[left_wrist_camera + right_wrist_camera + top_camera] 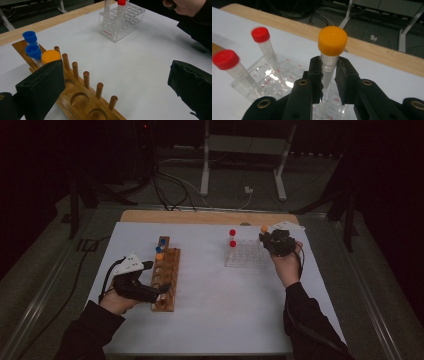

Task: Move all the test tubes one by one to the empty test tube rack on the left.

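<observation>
I see both of my forearms in dark long sleeves. My left gripper (159, 293) and right gripper (264, 240) are black, each topped by a pale three-cornered plate, each trailing a black cable. Brass-ringed screw holes dot the right one's arms.

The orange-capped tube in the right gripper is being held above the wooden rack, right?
Not quite. The right gripper is shut on the orange-capped tube, but above the clear plastic rack, not the wooden rack. The right gripper view shows it.
</observation>
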Tool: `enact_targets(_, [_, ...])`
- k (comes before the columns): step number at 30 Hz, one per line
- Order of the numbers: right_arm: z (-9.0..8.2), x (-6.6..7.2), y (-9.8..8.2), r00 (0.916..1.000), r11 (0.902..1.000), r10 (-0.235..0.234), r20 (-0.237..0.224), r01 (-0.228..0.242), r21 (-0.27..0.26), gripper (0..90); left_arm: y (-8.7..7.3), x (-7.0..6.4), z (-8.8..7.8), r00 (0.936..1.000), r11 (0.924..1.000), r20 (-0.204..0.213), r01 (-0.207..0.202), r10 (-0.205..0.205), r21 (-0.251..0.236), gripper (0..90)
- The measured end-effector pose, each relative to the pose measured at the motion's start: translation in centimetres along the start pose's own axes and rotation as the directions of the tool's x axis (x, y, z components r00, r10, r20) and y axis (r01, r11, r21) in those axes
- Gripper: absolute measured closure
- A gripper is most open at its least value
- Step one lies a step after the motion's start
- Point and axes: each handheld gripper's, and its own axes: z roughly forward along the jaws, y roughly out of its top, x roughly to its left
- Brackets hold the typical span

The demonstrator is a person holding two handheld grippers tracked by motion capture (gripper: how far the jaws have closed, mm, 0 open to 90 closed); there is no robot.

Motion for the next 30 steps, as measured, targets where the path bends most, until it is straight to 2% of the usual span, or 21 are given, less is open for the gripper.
enact_targets(7, [-2.3, 0.5, 1.3, 0.9986, 0.9977, -0.05, 0.02, 0.051, -0.045, 75.2, 0.3, -0.3, 0.0, 0.9999, 1.0, 0.012, -0.002, 0.002, -0.004, 1.8])
enact_targets(11, [-3.6, 1.1, 1.5, 0.9981, 0.9962, -0.061, -0.009, 0.06, -0.062, 75.1, 0.6, -0.5, 0.1, 0.9997, 1.0, 0.024, -0.008, 0.008, -0.003, 1.9])
enact_targets(16, [-5.0, 2.3, 1.2, 0.9944, 0.9947, -0.079, -0.07, 0.074, -0.071, 75.2, 0.9, -0.8, 0.3, 0.9992, 0.9998, 0.036, -0.018, 0.018, 0.0, 1.9])
enact_targets(20, [-5.5, 3.3, 0.8, 0.9896, 0.9926, -0.105, -0.099, 0.098, -0.072, 75.2, 1.1, -1.0, 0.4, 0.9989, 0.9997, 0.041, -0.024, 0.023, 0.003, 1.9])
enact_targets(21, [-5.8, 4.1, 0.4, 0.9848, 0.9898, -0.131, -0.114, 0.124, -0.07, 75.1, 1.2, -1.1, 0.5, 0.9988, 0.9997, 0.044, -0.023, 0.023, 0.004, 1.9])
enact_targets(23, [-5.9, 4.3, 0.3, 0.9831, 0.9892, -0.137, -0.121, 0.13, -0.069, 75.1, 1.3, -1.1, 0.6, 0.9987, 0.9997, 0.045, -0.023, 0.023, 0.004, 1.9])
enact_targets(30, [-6.5, 6.9, -1.3, 0.9639, 0.9845, -0.173, -0.202, 0.163, -0.064, 75.1, 1.7, -1.7, 1.2, 0.9969, 0.9991, 0.069, -0.038, 0.036, 0.02, 2.2])
